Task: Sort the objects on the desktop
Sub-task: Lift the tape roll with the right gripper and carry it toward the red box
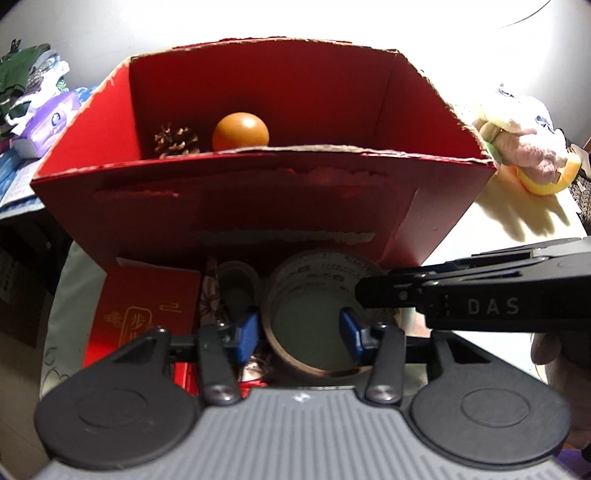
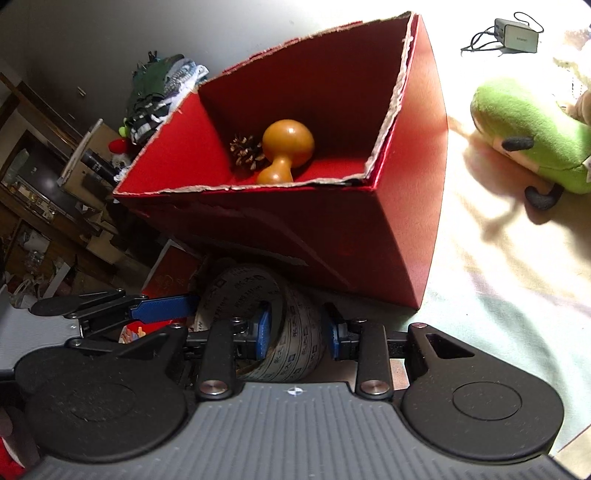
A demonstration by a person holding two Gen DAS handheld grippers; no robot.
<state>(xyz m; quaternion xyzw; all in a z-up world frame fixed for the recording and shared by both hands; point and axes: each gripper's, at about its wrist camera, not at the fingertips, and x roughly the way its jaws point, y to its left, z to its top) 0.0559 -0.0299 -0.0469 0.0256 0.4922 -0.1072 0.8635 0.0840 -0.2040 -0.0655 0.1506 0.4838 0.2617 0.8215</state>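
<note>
A printed tape roll [image 1: 314,288] lies on the table against the front of a red cardboard box [image 1: 258,206]. My left gripper [image 1: 299,334] straddles the roll's left wall: one blue pad sits outside it and the other hangs free inside the hole, so the jaws stand open. My right gripper [image 2: 298,334] reaches in from the right. It is shut on the tape roll [image 2: 299,332], with one pad in the hole and one on the printed outer face. An orange wooden gourd [image 2: 288,147] and a pine cone [image 2: 246,151] lie inside the box [image 2: 332,236].
A red printed packet [image 1: 147,295] and a darker small ring [image 1: 236,282] lie left of the roll. Plush toys sit to the right of the box [image 1: 524,151], one of them green [image 2: 532,136]. A tissue pack [image 1: 48,122] and a heap of clothes lie at the far left. A charger [image 2: 517,31] sits at the back.
</note>
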